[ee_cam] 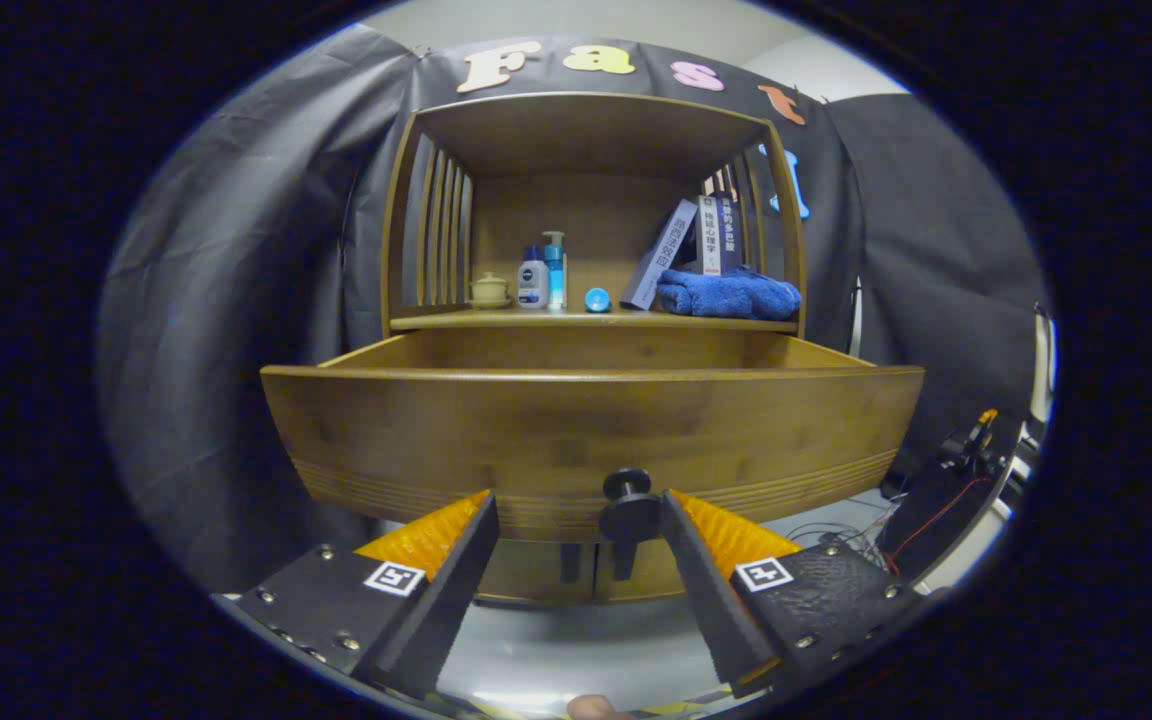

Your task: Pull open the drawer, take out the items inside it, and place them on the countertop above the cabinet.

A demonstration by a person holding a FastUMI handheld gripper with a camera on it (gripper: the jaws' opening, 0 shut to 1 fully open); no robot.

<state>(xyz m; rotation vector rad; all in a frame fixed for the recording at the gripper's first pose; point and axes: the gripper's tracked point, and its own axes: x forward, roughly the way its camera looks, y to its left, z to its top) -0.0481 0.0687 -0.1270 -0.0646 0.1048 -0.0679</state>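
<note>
The wooden drawer (591, 430) of the cabinet stands pulled out toward me, its curved front panel just ahead of my fingers. Its round dark knob (628, 505) sits between the fingers, close to the right finger and apart from the left one. My gripper (576, 505) is open, with nothing pressed between its fingers. The drawer's inside is hidden behind the front panel. Above it the countertop (576, 320) carries a small lidded cup (489, 290), a white bottle (533, 280), a blue pump bottle (556, 270), a small blue round thing (597, 298), leaning books (696, 245) and a folded blue towel (728, 295).
A slatted wooden hutch (591, 120) encloses the countertop on both sides and above. Lower cabinet doors with dark handles (596, 562) sit under the drawer. Cables and dark equipment (956, 470) lie on the floor to the right.
</note>
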